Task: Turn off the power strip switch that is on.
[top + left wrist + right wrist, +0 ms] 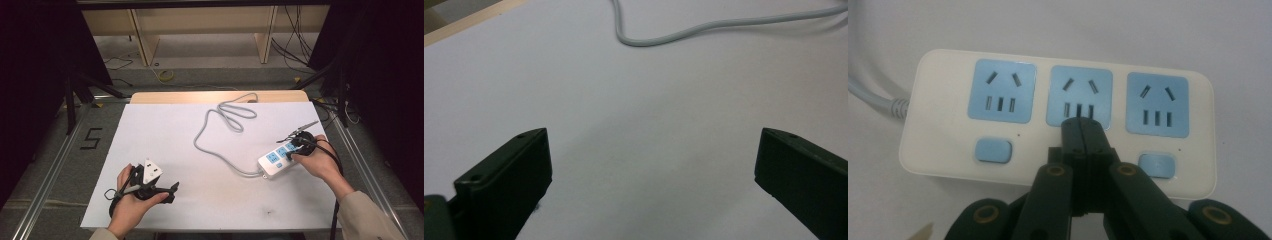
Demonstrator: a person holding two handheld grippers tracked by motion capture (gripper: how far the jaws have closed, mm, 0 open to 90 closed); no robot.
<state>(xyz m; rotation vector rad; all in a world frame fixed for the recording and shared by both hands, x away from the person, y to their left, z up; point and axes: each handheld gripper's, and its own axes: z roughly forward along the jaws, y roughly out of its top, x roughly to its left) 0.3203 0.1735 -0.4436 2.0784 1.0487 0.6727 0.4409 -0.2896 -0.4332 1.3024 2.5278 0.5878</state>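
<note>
Pressing down with its fingers closed together, the right gripper (1082,124) is resting its joined tips over the middle section of the white plastic power strip with three pale blue socket panels (1058,120), nothing pinched between them. In the right gripper view the tips are lying at the lower edge of the middle socket panel (1079,95); whether they are touching the strip cannot be told. One small blue rounded switch button (993,150) is sitting just to the left of the fingers and another (1157,165) just to the right.

In the high view the right gripper (299,145) is hovering over the far end of the strip (274,161), held in the person's right hand (320,160). The strip's long grey round cable (220,125) is leaving from the end away from the fingers and looping across the white table (165,130).

The left gripper (170,191) is lying low near the table's near edge, well apart from the strip, in the person's left hand (131,200). In the left gripper view its fingers (519,175) are standing wide apart and holding nothing, with bare table between them and a stretch of the grey cable (664,39) beyond.
</note>
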